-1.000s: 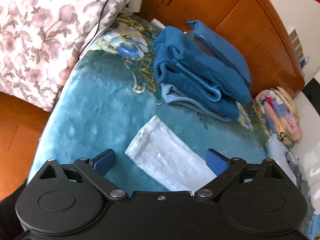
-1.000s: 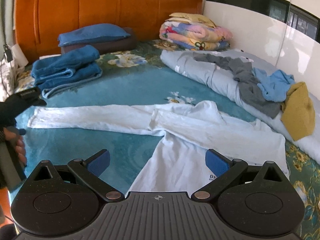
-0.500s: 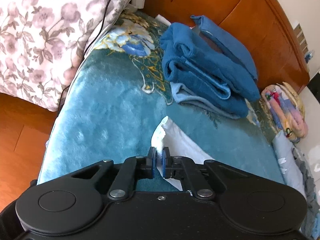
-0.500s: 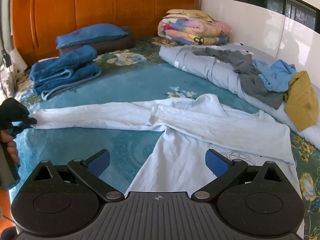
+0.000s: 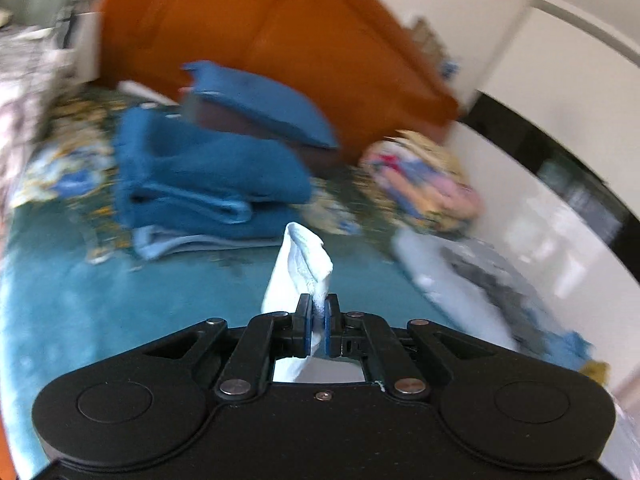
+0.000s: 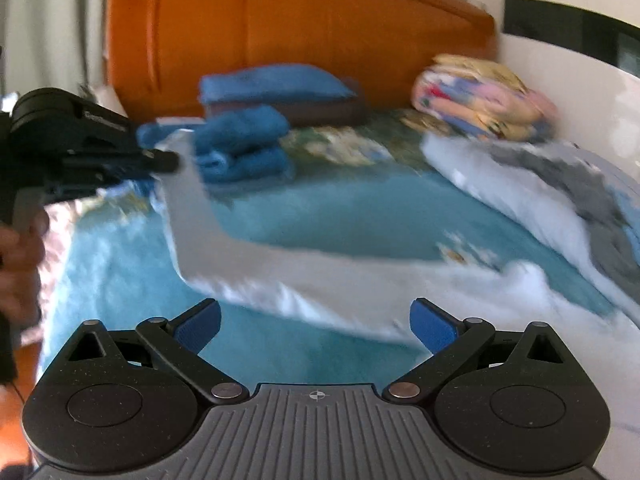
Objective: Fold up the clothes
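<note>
Left gripper (image 5: 317, 322) clamped tight on the cuff of the white sleeve (image 5: 298, 272), blue pads (image 5: 307, 328) pinching the cloth, cuff end sticking up just past the jaws and folded over on itself. Seen from the right wrist view, same sleeve (image 6: 200, 224) lifted off the bed (image 6: 360, 216), hanging from the left jaws down to the teal cover, then running flat toward the shirt body (image 6: 520, 292) ahead and right of the right jaws. Right gripper (image 6: 315, 322) wide open, nothing between its pads (image 6: 432, 324), sleeve lying just beyond the fingertips. A hand (image 6: 20, 256) on the left gripper's grip at the left edge. Beyond the left jaws, well apart: folded blue towels (image 5: 200, 184) and a blue pillow (image 5: 264, 104) against the orange headboard (image 5: 280, 32). Farther right of the jaws: a folded floral quilt (image 5: 424, 184), and a pale blanket (image 6: 500, 184) with grey clothes (image 6: 568, 184) lying on it along the white wall (image 6: 592, 92). Both views blurred, so finer detail of the cloth not readable.
</note>
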Action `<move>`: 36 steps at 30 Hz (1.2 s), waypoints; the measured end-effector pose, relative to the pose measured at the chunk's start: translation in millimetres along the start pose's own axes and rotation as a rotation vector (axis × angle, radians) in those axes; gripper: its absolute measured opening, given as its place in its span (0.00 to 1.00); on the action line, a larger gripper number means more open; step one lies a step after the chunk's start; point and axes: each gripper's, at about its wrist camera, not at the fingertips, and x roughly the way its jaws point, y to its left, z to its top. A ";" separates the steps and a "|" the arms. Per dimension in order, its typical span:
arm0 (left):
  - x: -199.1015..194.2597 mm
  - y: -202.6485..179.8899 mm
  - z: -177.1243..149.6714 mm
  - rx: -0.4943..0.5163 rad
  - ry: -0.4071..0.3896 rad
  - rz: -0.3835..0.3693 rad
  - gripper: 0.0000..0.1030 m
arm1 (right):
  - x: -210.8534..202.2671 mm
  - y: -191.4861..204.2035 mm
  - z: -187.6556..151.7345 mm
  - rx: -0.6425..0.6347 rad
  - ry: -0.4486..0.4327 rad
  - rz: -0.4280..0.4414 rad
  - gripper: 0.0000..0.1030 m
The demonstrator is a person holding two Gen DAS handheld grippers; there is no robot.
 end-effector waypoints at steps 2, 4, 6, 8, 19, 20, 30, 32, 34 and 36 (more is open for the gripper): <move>1.5 -5.1 6.4 0.007 0.030 -0.068 0.02 | 6.1 3.3 11.1 0.003 -0.023 0.031 0.94; 3.6 -11.4 12.6 0.002 0.069 -0.139 0.02 | 7.1 5.1 19.3 0.017 -0.054 0.077 0.90; 4.7 -23.2 16.3 0.015 0.100 -0.200 0.02 | 2.7 6.3 22.0 0.024 -0.089 0.110 0.89; 6.1 -38.4 17.3 0.032 0.120 -0.257 0.02 | -1.5 4.5 20.3 0.019 -0.105 0.114 0.89; 39.8 -147.7 -39.3 0.147 0.311 -0.487 0.03 | -69.2 -97.1 -45.0 0.208 -0.024 -0.173 0.90; 44.8 -153.8 -52.1 0.164 0.337 -0.480 0.03 | -77.1 -105.5 -54.3 0.220 -0.010 -0.210 0.90; 70.8 -181.8 -163.8 0.378 0.542 -0.387 0.04 | -132.9 -171.9 -127.9 0.497 0.050 -0.395 0.90; 74.1 -183.1 -178.4 0.423 0.575 -0.373 0.04 | -131.9 -175.2 -130.0 0.517 0.044 -0.386 0.90; 71.9 -180.2 -183.0 0.441 0.588 -0.377 0.11 | -129.6 -176.5 -129.0 0.519 0.033 -0.368 0.90; 65.2 -174.2 -177.1 0.416 0.605 -0.416 0.26 | -128.8 -177.2 -127.0 0.520 0.016 -0.333 0.90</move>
